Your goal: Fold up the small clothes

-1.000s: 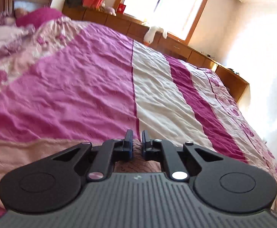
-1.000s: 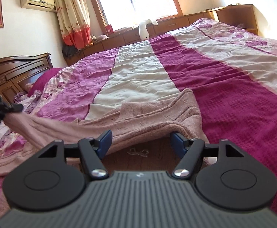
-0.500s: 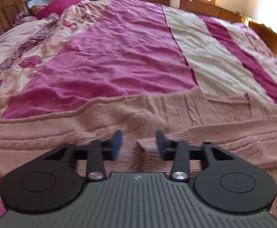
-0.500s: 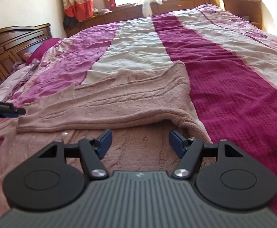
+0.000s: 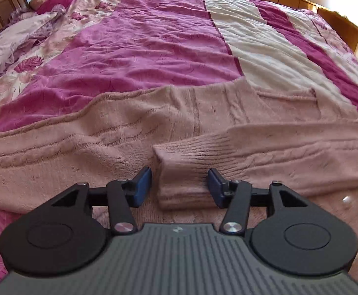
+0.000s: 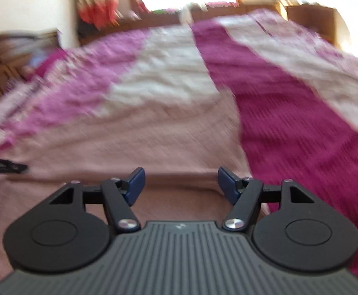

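Two grippers are seen over one pink knitted sweater (image 5: 120, 147), which is spread flat on the striped bedspread (image 5: 154, 56) of the bed. A sleeve (image 5: 252, 147) is laid across the sweater's body, and its ribbed cuff (image 5: 181, 172) is found at the sweater's near edge. The left gripper (image 5: 180, 186) is held low over that cuff; its fingers (image 5: 142, 184) are spread wide, with the cuff lying between them but not pinched. The right gripper (image 6: 180, 184) is placed at the sweater's near hem, toward the side bordered by the dark magenta stripe (image 6: 289, 135); its fingers (image 6: 136, 183) are likewise parted wide and nothing is gripped. The right wrist view is blurred, so finer detail of the fabric there cannot be made out. The tip of the other gripper is glimpsed at that view's left edge, beside the sweater.

The knit is judged to be soft, light and limp, with a fuzzy surface that should not slip readily. It is expected to sag and stretch if lifted by a single point, so hold is best taken on doubled edges: the ribbed cuff, the hem corners or the shoulder seams. A pinch of one layer only should be avoided, since the layer beneath could be dragged askew.
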A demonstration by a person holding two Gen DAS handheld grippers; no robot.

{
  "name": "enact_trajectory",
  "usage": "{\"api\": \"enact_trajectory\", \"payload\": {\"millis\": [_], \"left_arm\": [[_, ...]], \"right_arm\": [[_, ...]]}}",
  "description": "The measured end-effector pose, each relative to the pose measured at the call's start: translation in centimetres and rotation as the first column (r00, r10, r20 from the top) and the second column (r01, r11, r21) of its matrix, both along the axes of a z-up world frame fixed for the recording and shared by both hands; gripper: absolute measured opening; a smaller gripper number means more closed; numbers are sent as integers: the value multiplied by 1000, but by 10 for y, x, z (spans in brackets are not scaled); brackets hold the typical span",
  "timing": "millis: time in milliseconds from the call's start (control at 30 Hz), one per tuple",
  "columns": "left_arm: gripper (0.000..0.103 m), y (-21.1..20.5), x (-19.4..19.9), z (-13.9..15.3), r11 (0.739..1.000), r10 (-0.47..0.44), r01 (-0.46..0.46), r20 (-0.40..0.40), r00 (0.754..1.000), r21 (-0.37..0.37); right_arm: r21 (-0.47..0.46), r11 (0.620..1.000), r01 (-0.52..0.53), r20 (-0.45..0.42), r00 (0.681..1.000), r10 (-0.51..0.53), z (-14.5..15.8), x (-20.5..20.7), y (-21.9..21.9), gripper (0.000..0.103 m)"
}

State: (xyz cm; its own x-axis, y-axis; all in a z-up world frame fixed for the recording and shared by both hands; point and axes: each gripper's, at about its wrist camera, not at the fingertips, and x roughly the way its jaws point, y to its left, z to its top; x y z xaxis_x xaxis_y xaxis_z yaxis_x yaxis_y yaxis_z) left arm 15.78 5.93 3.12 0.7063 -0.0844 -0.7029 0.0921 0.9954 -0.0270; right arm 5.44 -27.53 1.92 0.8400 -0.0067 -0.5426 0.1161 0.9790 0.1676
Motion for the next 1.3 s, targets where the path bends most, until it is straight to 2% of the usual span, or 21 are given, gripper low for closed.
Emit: {"api": "enact_trajectory", "payload": {"millis": [100, 233, 567, 867, 967, 1100, 1300], "left_arm": [[62, -5, -3, -2, 999, -11, 10, 24, 1000, 41], [64, -1, -3, 3, 1000, 6, -6, 15, 1000, 15], [74, 18, -42, 29, 997, 69, -71, 52, 996, 31], [80, 57, -87, 40, 983, 180, -179, 41, 983, -35], [83, 69, -97, 40, 974, 225, -224, 30, 974, -43], [84, 91, -101, 36, 949, 315, -314, 13, 949, -39], [84, 127, -99, 28, 906, 402, -403, -37, 915, -130]], "right_arm": [[6, 1000, -23, 22, 1000, 23, -9, -7, -3, 67], [-29, 999, -21, 11, 1000, 21, -7, -6, 5, 67], [34, 999, -9, 41, 999, 7, 11, -28, 7, 68], [128, 990, -62, 34, 998, 58, 21, -55, 29, 70], [132, 988, -86, 21, 996, 84, 19, -62, 42, 70], [119, 987, -108, -6, 994, 109, 12, -66, 55, 70], [95, 990, -102, -40, 994, 106, 2, -69, 63, 70]]}}
